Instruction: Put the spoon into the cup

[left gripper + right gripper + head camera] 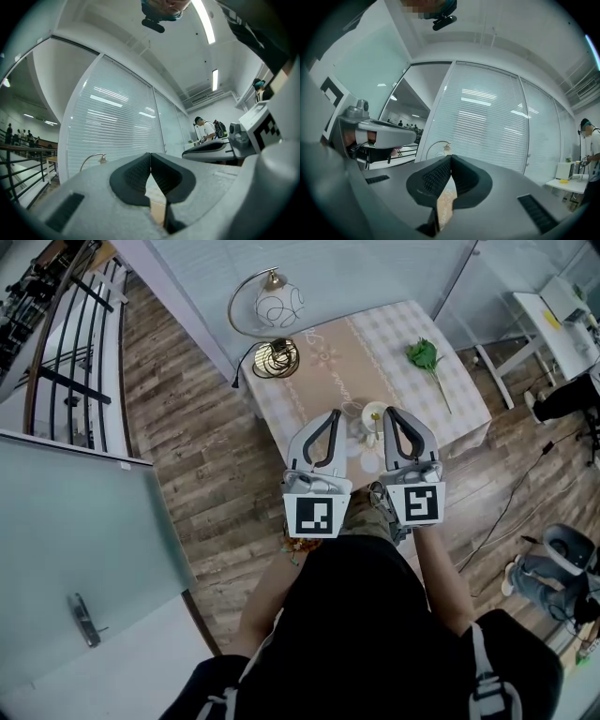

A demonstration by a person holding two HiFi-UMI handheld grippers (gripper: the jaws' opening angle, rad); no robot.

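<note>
Left claw (334, 415) pinched tip to tip, empty, hovers over the desk (394, 329). White cup (373, 415) stands between both claws, near desk's front edge. Right claw (388, 413) likewise closed, empty. Spoon not discernible: in cup or beside it, unclear; fits reaching in or pulling away.

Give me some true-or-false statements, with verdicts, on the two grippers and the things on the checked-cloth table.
1. The left gripper and the right gripper both have their jaws together, with nothing between them. True.
2. The small pale cup is held in the left gripper. False: it stands on the checked-cloth table, just beyond both grippers' tips.
3. The green leafy sprig lies on the wooden floor. False: it lies on the table's right part.
4. The arched lamp with a gold wire base stands at the table's left corner. True.
</note>
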